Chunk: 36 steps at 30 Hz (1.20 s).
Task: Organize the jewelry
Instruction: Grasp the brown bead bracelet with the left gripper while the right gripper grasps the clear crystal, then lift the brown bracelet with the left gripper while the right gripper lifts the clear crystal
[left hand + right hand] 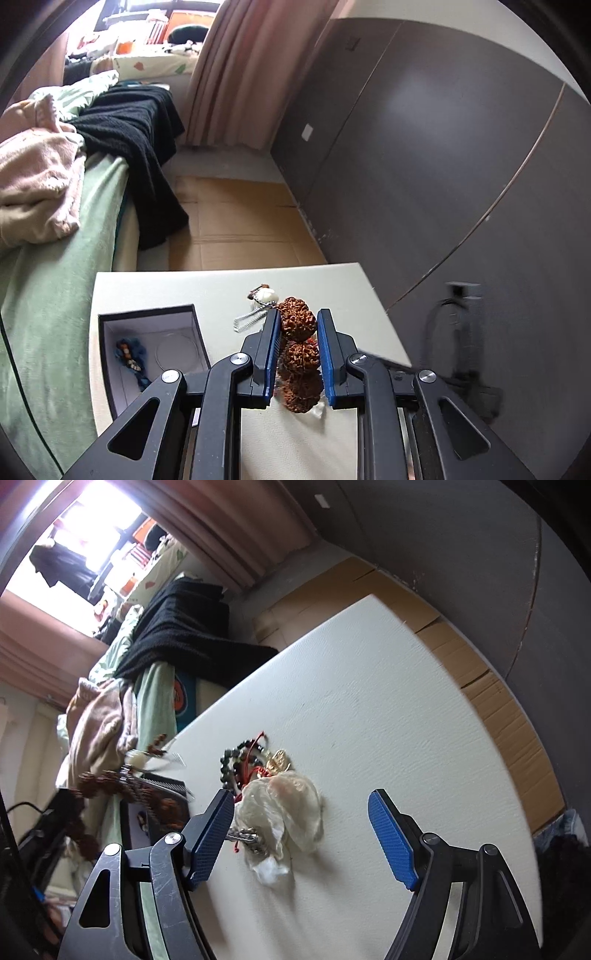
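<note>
My left gripper (298,341) has its jaws pinching a string of big, knobbly brown beads (298,326), the blue pads (272,343) pressed against either side of it. 3 or 4 beads show between the pads, the lowest one blurred. The string hangs clear above the white tabletop (229,291). To the left of the gripper, an open black box (147,347) sits on the tabletop near its left edge, with a blue beaded piece (132,354) lying inside along its left wall and a pale ring-shaped outline beside it. Past the beads lie a small white charm (266,295) and a silver chain (251,316), both on the tabletop. A bed with a green cover (48,295) runs along the left, with a black knit (136,147) and pink clothing (37,177) heaped on it.

My right gripper (301,830) has its jaws spread wide and holds nothing. Between them, nearer the left finger, a crumpled clear plastic bag (288,808) lies on the tabletop. Just beyond the bag sits a tangle of dark beads (236,760), red cord (255,753) and a gold piece (279,760). A silver chain end (245,838) pokes out from under the bag by the left finger. At the left of this view the brown beads show as a motion-blurred streak above the box.
</note>
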Tool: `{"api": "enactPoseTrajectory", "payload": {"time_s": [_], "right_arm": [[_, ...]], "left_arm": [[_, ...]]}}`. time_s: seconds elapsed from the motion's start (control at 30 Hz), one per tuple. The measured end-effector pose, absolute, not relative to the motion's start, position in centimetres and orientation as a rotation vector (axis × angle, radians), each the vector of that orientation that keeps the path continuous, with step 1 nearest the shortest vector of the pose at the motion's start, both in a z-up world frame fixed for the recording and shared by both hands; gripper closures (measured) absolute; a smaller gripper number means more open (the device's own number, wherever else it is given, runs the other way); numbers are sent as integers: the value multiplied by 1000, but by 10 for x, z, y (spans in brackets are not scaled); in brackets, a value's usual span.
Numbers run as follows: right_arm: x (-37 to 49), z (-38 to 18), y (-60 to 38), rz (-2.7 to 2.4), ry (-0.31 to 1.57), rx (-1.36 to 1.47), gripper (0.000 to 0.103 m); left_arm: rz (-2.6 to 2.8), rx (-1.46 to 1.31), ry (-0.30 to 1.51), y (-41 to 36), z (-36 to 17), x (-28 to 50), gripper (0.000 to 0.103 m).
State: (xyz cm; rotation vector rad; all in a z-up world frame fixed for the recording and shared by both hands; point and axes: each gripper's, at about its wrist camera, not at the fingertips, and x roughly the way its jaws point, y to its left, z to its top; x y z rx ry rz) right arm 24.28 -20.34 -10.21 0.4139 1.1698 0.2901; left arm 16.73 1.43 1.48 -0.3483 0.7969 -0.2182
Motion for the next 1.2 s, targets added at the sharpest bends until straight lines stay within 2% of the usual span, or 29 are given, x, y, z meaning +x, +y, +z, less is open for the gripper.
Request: {"api": "enactPoseTrajectory", "payload": {"time_s": [0.17,0.23,0.27,0.3,0.33,0.9,1.2], "right_arm": [[247,-120,-179,289,1228,350,27],[247,-125,-169,273,1229,291,31],[246,-124,-163,270,1217,247,46],[247,-127,-159,277,1235,231,80],[248,-136,-159,298,1278,263,98],[231,-77,-197,325,1039,439,98],[216,-49,-203,400,951,520,98]], "left_arm": [[-214,-373,775,30,22,161,82],[-210,-382,763,35,26,158,82],[-212,-387,751,37,30,156,82],[-216,-391,737,38,35,155,82],[-221,-395,727,39,38,154,82],[-274,-400,569,31,97,126,82],[-249,-416,548,35,105,115,82]]}}
